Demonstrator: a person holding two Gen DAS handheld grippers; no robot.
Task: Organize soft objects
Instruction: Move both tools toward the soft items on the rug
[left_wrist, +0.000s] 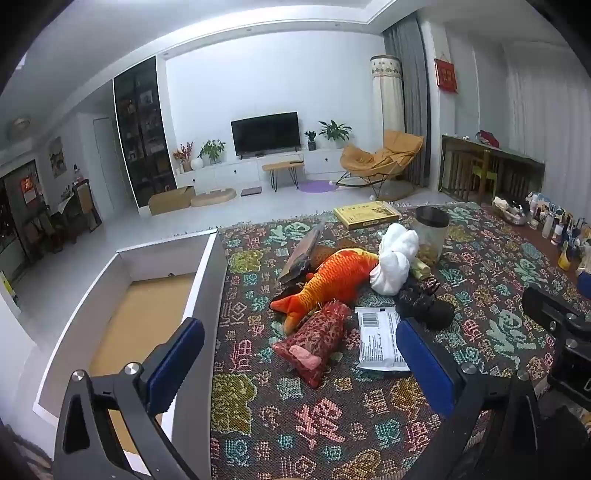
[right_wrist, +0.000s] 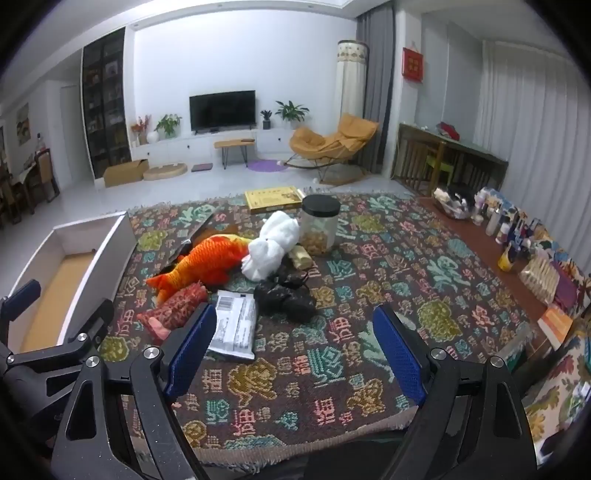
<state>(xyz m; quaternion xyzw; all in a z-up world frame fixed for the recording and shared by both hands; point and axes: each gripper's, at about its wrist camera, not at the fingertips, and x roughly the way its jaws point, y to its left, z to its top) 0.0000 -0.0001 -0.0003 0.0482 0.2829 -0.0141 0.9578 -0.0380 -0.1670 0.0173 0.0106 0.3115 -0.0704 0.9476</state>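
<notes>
Both the left tool (left_wrist: 299, 365) and right tool (right_wrist: 293, 349) are being held wide open and empty short of the orange plush fish (left_wrist: 328, 282), heaped beside the open box (left_wrist: 207, 280), likely awaiting sorting.

Nothing reads clearly. The white packet (left_wrist: 380, 341) (right_wrist: 234, 325) carries a barcode and small print — too blurred to make out. The woven cloth (left_wrist: 332, 413) (right_wrist: 388, 280) bears Chinese-style characters, the red wall hanging (right_wrist: 413, 64) gold ones — illegible.
</notes>
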